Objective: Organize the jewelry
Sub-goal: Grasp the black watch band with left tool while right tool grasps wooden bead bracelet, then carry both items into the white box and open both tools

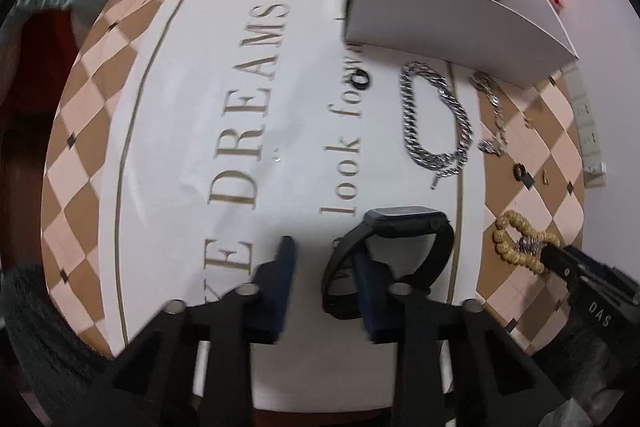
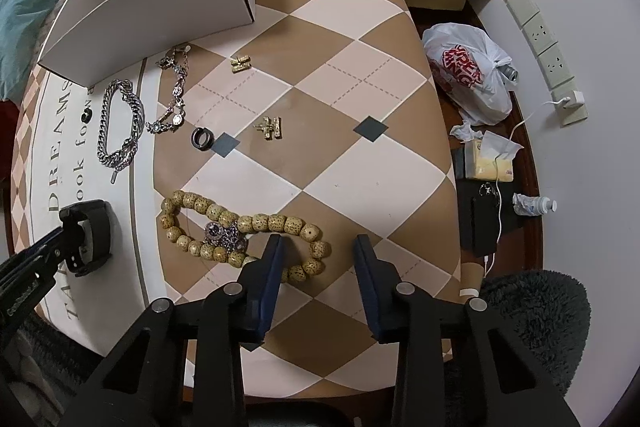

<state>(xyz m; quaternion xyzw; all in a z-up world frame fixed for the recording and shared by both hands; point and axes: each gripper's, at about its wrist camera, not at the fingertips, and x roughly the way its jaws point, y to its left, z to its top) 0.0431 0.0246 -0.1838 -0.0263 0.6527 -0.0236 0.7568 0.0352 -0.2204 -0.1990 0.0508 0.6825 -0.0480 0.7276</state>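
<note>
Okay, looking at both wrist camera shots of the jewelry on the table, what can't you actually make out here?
- Inside of the white box: floor hidden by its front wall, both views.
- Black watch: strap partly behind the left gripper finger; grip unclear.
- Bead bracelet: near end hidden behind right gripper finger.
- Gold earrings: too small for detail.

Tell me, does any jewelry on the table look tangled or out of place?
Yes. A small silver piece lies tangled across the wooden bead bracelet, which is twisted into a figure eight. All jewelry lies outside the white box.
</note>
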